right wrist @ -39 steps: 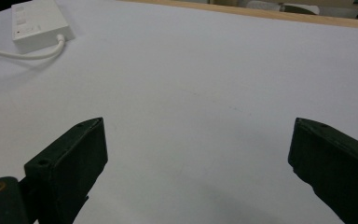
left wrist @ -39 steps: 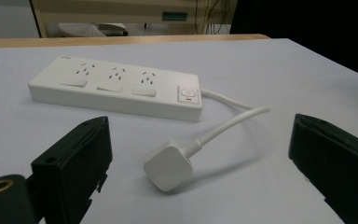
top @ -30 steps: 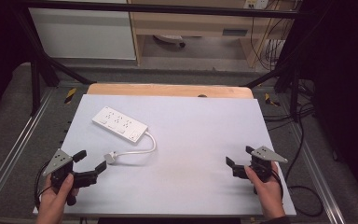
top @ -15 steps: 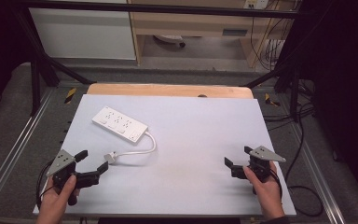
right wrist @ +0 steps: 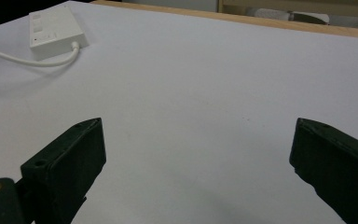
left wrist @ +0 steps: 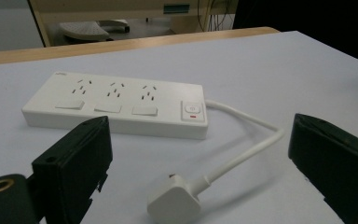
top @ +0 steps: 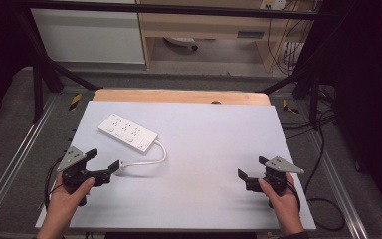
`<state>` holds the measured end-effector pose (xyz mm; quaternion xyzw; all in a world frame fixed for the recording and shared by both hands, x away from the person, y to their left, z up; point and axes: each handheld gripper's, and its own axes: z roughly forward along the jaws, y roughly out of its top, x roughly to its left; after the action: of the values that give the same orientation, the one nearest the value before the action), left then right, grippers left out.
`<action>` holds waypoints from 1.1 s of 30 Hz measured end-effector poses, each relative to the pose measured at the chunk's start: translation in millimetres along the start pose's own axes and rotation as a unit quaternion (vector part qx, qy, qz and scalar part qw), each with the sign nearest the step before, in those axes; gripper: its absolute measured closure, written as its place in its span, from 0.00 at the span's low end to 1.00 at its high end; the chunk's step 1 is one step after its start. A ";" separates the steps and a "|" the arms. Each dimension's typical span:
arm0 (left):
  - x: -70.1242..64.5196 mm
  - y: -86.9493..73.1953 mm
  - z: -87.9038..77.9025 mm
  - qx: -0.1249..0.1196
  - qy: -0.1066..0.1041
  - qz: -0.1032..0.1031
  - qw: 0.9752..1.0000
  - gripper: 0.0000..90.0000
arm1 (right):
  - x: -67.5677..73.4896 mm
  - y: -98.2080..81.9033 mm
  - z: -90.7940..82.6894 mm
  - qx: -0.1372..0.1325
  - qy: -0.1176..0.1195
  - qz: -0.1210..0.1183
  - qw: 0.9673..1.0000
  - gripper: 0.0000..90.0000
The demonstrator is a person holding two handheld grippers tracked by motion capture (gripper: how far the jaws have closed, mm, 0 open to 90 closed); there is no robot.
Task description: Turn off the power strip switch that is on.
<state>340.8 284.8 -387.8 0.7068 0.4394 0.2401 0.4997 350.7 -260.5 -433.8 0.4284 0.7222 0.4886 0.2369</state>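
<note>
A white power strip (top: 128, 133) with three sockets and a switch lies at the table's back left. Its short white cable (top: 155, 158) loops round to a white plug (top: 123, 166) that rests loose on the table. My left gripper (top: 103, 158) is open, and its near jaw tip is right by the plug. In the left gripper view the plug (left wrist: 173, 204) lies low between the open jaws of that gripper (left wrist: 198, 154), with the strip (left wrist: 116, 105) beyond it. My right gripper (top: 251, 167) is open and holds nothing over bare table at the front right.
The white table top (top: 204, 134) has a wooden strip (top: 179, 95) along its back edge. Metal frame rails (top: 10, 164) run along both sides, and dark cables (top: 323, 209) lie on the floor at the right. In the right gripper view the power strip (right wrist: 56, 28) is far off at the upper left.
My left gripper has moved forward and a little right, so it now reaches the plug. The right gripper has barely moved.
</note>
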 end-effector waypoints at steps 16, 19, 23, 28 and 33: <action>17.3 26.0 26.0 -0.011 -0.001 -0.003 1.000 0.07 | 4.7 0.7 -0.9 0.002 0.005 -0.009 1.000 0.04; 23.0 30.0 28.6 -0.013 -0.001 -0.010 1.000 0.07 | 5.5 0.8 -0.6 0.003 0.004 -0.010 1.000 0.04; 29.1 37.2 32.1 -0.012 0.001 -0.005 1.000 0.07 | 6.6 0.9 -1.0 0.005 0.006 -0.011 1.000 0.04; 37.8 45.0 38.2 -0.011 0.008 0.000 1.000 0.07 | 6.3 0.9 -1.0 0.004 0.004 -0.011 1.000 0.04; 44.6 47.6 46.6 -0.014 0.012 -0.001 1.000 0.07 | 6.4 0.8 -1.1 0.004 0.002 -0.011 1.000 0.04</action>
<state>417.4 294.7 -366.5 0.6967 0.4428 0.2542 0.5040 346.9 -255.5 -432.2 0.4201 0.7293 0.4843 0.2389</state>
